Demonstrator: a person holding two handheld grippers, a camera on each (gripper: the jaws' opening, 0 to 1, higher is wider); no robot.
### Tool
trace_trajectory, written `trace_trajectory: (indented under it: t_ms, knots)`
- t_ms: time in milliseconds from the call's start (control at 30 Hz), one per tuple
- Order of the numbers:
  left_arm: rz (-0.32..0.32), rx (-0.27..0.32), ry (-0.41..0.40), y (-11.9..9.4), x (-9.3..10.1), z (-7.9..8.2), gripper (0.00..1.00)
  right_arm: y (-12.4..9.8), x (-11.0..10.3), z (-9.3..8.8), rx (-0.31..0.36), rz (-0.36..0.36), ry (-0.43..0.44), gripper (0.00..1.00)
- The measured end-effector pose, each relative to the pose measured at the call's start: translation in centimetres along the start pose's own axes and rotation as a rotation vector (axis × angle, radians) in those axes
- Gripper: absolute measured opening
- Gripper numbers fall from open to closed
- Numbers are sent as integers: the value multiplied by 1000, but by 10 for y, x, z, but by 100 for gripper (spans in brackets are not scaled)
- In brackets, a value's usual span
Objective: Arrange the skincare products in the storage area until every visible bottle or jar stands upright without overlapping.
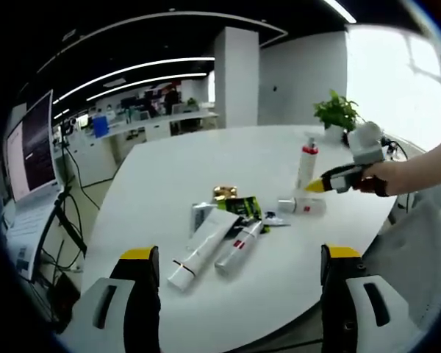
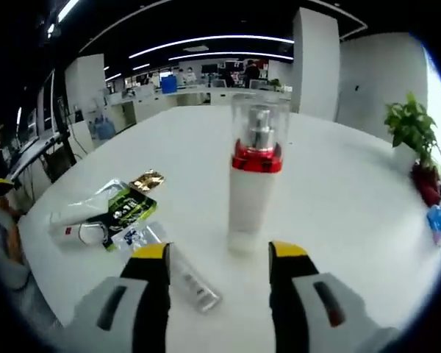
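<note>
Currently catalogued on the white table, with places given from the upright pump bottle.

- Upright pump bottle: white body, red collar, clear cap. It stands on its base just ahead of the right gripper, whose yellow-tipped fingers are parted wide to either side of its foot, holding nothing. In the left gripper view the same bottle stands just beyond the right gripper.
- Small clear-ended bottle: lying on its side, near the pump bottle's foot, towards the right gripper's left finger. Not yet upright.
- Tubes: two long white ones lying flat side by side, well apart from the pump bottle.
- Sachets: a green-and-black one and a gold one lie flat by the tubes.
- Potted plant: beyond the pump bottle at the table's far edge.
- Left gripper: fingers wide apart, empty, held back from the tubes.

Handling, as judged: the pump bottle looks rigid, smooth, tall and top-heavy, so it may tip; grip low on the body, not the cap. The tubes look soft and light, and are best taken at mid-body.
</note>
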State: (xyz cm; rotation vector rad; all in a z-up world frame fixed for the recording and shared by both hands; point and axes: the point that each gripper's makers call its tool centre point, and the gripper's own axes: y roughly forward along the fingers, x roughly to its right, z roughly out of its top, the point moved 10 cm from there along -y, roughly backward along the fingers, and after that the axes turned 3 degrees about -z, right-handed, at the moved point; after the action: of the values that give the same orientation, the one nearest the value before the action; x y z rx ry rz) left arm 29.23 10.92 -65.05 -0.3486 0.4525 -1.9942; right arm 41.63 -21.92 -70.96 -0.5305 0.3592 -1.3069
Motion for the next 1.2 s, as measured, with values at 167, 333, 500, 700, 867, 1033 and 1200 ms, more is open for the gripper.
trace_trajectory:
  t_ms: [167, 333, 500, 700, 867, 1033, 1200]
  knots:
    - [-8, 9, -2, 0, 1, 1, 90, -20, 3, 3, 27, 44, -2, 65]
    - [-17, 8, -1, 0, 2, 0, 90, -39, 6, -1, 40, 80, 4, 68]
    - [-29, 6, 0, 0, 3, 0, 90, -55, 7, -4, 49, 99, -25, 72]
    - [-39, 2, 2, 0, 4, 0, 89, -73, 5, -5, 63, 120, -56, 74]
    - [-44, 1, -2, 0, 4, 0, 89, -84, 6, -10, 68, 119, -54, 75]
    - [-47, -4, -2, 0, 5, 0, 89, -95, 6, -16, 71, 124, -40, 77]
    - [-47, -3, 0, -1, 5, 0, 87, -103, 6, -21, 76, 111, -35, 81]
